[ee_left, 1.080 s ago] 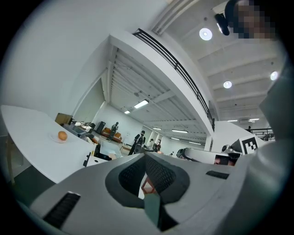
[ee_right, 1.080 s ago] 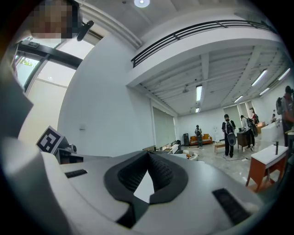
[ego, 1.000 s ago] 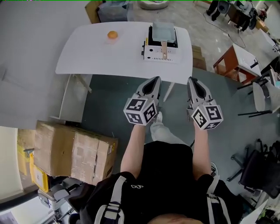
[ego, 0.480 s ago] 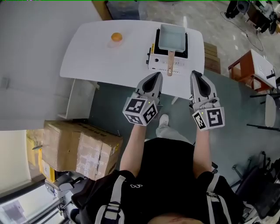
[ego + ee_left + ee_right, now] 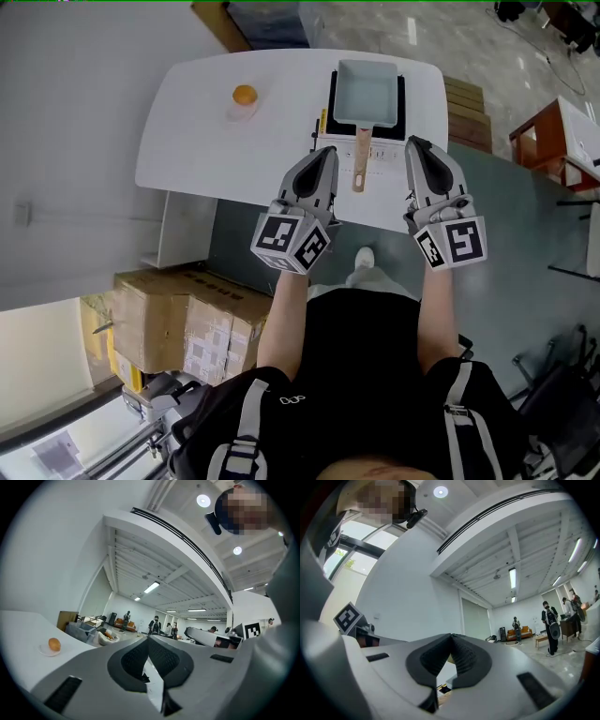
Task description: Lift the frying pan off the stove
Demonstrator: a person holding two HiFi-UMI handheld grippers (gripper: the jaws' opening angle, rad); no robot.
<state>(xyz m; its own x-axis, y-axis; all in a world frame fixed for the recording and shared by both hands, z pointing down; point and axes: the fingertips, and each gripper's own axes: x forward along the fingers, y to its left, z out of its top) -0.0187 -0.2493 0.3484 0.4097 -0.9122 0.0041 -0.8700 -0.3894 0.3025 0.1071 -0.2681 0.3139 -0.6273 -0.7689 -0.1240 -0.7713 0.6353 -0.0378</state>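
A rectangular grey frying pan (image 5: 367, 92) with a wooden handle (image 5: 360, 161) sits on a white portable stove (image 5: 386, 150) at the right end of a white table (image 5: 202, 150). My left gripper (image 5: 329, 151) hangs shut and empty just left of the handle, over the table's front edge. To the right of the handle my right gripper (image 5: 412, 143) is also shut and empty. In the left gripper view the shut jaws (image 5: 149, 638) point upward at the ceiling; the right gripper view shows the same of the right gripper (image 5: 451, 635). Neither gripper touches the pan.
An orange (image 5: 244, 95) lies on a small plate at the table's left; the orange (image 5: 54, 644) also shows in the left gripper view. Cardboard boxes (image 5: 178, 323) stand on the floor at left, flat brown boxes (image 5: 467, 111) right of the table. People (image 5: 550, 625) stand far off.
The table, stove and pan have drawn closer in the head view. Both shut grippers have moved forward from above the floor to either side of the pan's handle.
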